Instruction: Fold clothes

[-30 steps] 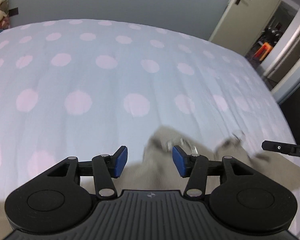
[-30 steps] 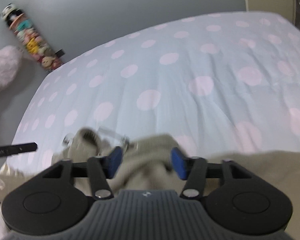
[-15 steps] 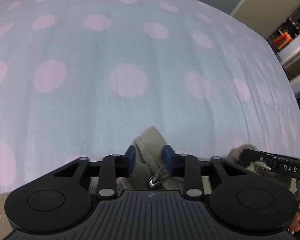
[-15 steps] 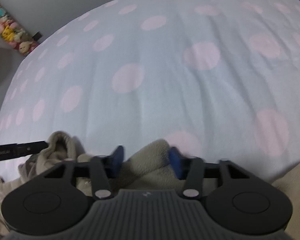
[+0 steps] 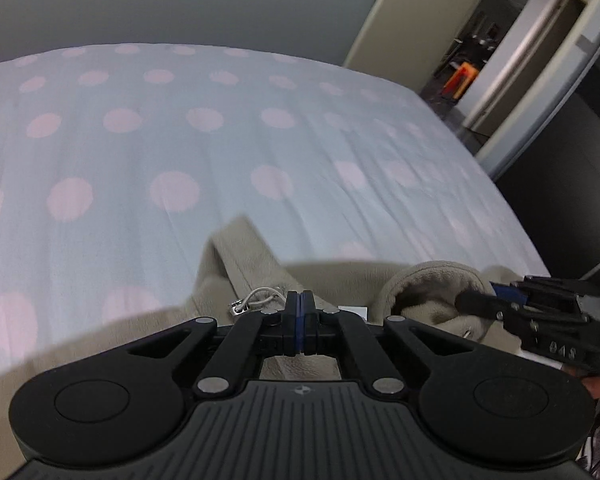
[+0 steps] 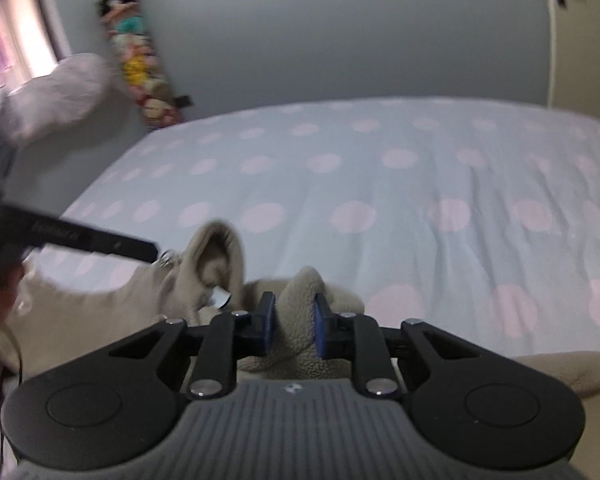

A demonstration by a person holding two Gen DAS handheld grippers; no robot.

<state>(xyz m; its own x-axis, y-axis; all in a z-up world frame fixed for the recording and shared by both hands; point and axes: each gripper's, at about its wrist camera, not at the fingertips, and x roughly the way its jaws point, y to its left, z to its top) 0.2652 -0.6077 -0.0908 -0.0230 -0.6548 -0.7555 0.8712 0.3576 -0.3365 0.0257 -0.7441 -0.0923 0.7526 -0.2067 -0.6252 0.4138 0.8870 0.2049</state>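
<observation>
A beige fleece garment (image 5: pixel 260 276) lies bunched at the near edge of the bed, its white drawstring with a metal tip (image 5: pixel 240 307) just left of my left gripper (image 5: pixel 299 320). That gripper is shut, its blue pads pressed together on a thin edge of the garment. My right gripper (image 6: pixel 295 326) is shut on a thick fold of the beige fleece (image 6: pixel 300 300). In the left wrist view the right gripper (image 5: pixel 496 298) sits close by on the right, buried in a fleece hump. The left gripper's finger (image 6: pixel 100 240) crosses the right wrist view at left.
The bed (image 5: pixel 220 140) has a light blue cover with pink dots and stretches ahead. An open door (image 5: pixel 396 12) and a doorway lie to the far right. A hanging column of plush toys (image 6: pixel 136 52) and a fluffy pink thing (image 6: pixel 56 96) are at the left wall.
Both grippers closed on the beige garment: the left from wide open to fully shut, the right narrowed onto a fold. Both views then tilted up from the bed toward the wall.
</observation>
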